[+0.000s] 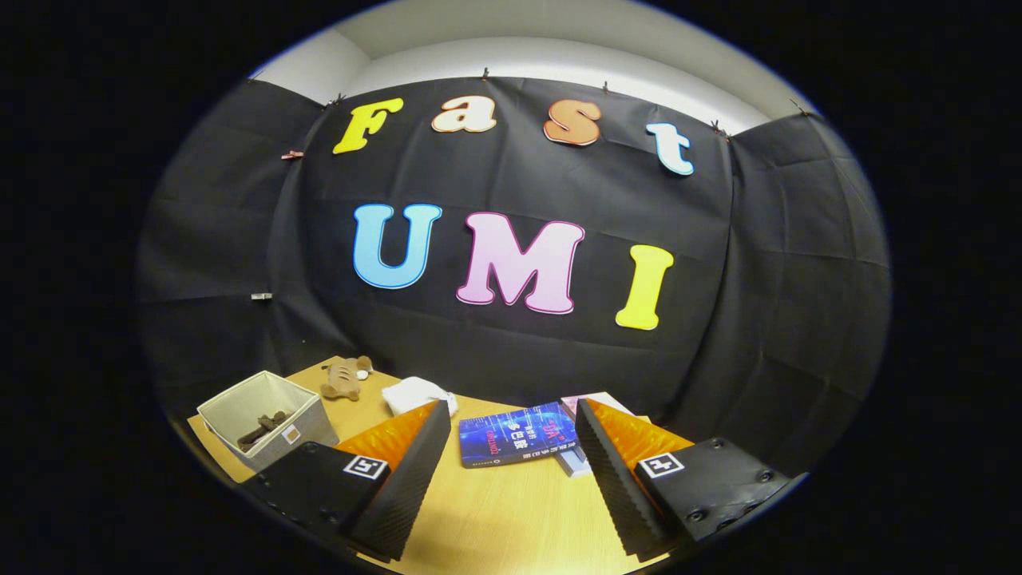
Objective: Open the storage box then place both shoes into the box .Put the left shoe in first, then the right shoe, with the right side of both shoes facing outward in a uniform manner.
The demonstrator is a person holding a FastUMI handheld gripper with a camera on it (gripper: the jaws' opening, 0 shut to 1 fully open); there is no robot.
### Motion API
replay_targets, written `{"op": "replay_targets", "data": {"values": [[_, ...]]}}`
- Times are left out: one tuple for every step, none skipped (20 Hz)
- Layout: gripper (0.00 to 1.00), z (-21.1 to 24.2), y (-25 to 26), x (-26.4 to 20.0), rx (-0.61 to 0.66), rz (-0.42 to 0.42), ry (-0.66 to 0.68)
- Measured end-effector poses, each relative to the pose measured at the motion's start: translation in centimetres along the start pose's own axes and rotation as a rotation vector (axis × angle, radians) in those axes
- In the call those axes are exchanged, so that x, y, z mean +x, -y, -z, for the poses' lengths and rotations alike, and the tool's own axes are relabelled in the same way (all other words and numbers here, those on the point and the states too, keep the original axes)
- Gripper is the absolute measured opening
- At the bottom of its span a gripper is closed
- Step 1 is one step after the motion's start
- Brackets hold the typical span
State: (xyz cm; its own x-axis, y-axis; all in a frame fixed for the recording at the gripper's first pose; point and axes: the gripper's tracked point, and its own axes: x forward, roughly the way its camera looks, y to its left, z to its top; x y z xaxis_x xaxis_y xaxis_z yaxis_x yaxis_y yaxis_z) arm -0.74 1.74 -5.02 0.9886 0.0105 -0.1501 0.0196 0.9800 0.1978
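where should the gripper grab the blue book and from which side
Probably by its near long edge, coming in low from the gripper's side. The blue book lies flat on the table, just beyond the open fingers, its far corner resting on another book, so that edge is free.

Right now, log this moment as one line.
claw: open, empty | ahead: blue book | beside left finger: open grey box | shoes: unseen
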Motion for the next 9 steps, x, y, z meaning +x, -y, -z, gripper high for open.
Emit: {"op": "replay_targets", "data": {"values": [[0.98, 0.4, 0.6, 0.0, 0.004, 0.003, -0.007], [0.98, 0.8, 1.2, 0.0, 0.005, 0.004, -0.013], [0.98, 1.0, 1.6, 0.1, 0.005, 0.005, -0.017], [0.98, 1.2, 2.1, 0.0, 0.006, 0.006, -0.021], [0.98, 1.4, 2.4, 0.0, 0.005, 0.008, -0.024], [0.98, 1.6, 2.6, 0.1, 0.007, 0.007, -0.026], [0.98, 1.8, 2.6, 0.0, 0.010, 0.004, -0.031], [0.98, 1.9, 2.7, 0.2, 0.011, 0.002, -0.031], [0.98, 2.1, 2.9, 0.3, 0.008, 0.001, -0.035]]}}
